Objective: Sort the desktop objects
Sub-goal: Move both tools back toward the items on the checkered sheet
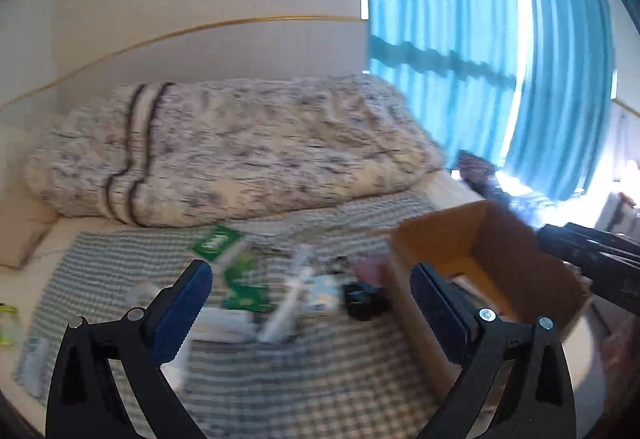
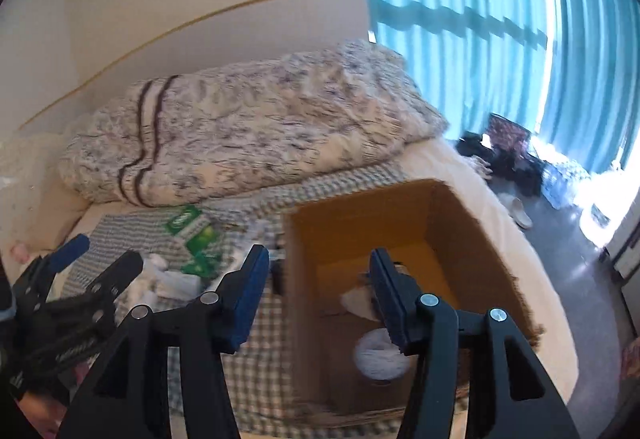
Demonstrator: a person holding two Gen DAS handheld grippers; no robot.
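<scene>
Several small items lie blurred on a green-checked cloth (image 1: pixel 304 379) on a bed: green packets (image 1: pixel 219 242), a white tube (image 1: pixel 286 305), a small black object (image 1: pixel 362 299) and something pink (image 1: pixel 370 267). My left gripper (image 1: pixel 316 303) hangs open above them with nothing between its fingers. An open cardboard box (image 2: pixel 460 223) stands to the right on the cloth, with white items (image 2: pixel 378 359) inside. My right gripper (image 2: pixel 320 295) is open over the box's left wall and holds nothing. In the right wrist view the left gripper (image 2: pixel 100 259) shows at the left, near the green packets (image 2: pixel 188 225).
A rolled floral quilt (image 1: pixel 240 151) lies across the bed behind the cloth. Blue curtains (image 1: pixel 460 39) hang at the right over a bright window. Dark bags and a slipper (image 2: pixel 520 213) sit on the floor beyond the bed's right edge.
</scene>
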